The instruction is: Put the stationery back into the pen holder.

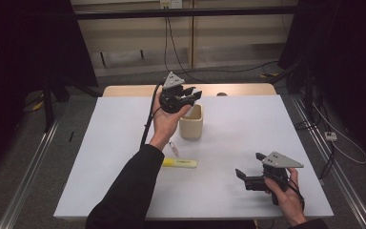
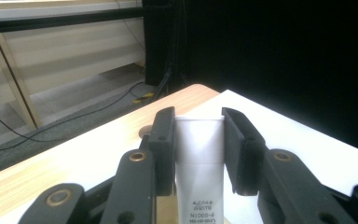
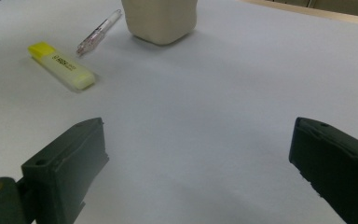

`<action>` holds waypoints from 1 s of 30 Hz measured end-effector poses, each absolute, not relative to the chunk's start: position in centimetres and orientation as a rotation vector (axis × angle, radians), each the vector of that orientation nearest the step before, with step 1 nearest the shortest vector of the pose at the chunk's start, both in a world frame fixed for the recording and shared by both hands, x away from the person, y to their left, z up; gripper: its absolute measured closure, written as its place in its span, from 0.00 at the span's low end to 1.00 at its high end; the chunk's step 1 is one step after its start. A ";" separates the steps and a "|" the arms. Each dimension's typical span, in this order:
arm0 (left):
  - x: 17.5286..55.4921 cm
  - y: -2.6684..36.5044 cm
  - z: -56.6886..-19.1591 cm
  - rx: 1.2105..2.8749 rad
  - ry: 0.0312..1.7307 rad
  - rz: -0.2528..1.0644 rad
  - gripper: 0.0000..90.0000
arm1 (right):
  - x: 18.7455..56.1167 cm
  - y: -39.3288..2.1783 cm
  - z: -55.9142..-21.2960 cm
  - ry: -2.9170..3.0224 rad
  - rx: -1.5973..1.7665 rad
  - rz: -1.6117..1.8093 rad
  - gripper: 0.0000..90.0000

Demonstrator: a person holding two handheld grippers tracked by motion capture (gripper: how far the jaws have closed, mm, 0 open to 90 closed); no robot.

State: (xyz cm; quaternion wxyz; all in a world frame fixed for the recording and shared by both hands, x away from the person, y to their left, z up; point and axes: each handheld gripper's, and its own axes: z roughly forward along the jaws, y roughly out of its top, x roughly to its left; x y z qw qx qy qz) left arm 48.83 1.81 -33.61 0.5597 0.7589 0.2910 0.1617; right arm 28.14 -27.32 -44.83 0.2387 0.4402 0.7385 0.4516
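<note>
My left gripper [image 1: 192, 94] is raised above the back of the table, just over a cream cup [image 1: 191, 125]. Its jaws are shut on a white tube [image 2: 199, 158] with small print, which stands upright between the pads. In the left gripper view the jaws [image 2: 199, 122] clamp the tube on both sides. My right gripper [image 1: 249, 172] rests low at the front right with its jaws wide open and nothing between them [image 3: 196, 163]. A yellow highlighter [image 1: 179, 163] [image 3: 61, 65] and a clear pen [image 1: 173, 149] [image 3: 99, 32] lie on the white table top [image 1: 248, 129] in front of the cup [image 3: 160, 18].
A wooden strip [image 1: 124, 90] runs along the table's far edge, with a small round mark [image 1: 221, 94] on it. Cables [image 1: 171, 43] trail over the floor behind the table. Dark curtains and stands flank both sides.
</note>
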 end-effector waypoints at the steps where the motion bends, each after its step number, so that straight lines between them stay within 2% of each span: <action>1: 49.0 1.8 -33.7 1.794 0.686 0.380 0.75 | 28.2 -27.3 -44.8 2.024 1.206 1.237 0.04; 30: 50.6 1.5 -37.5 1.856 0.699 0.381 0.75 | 28.0 -27.5 -44.8 2.018 1.215 1.243 0.04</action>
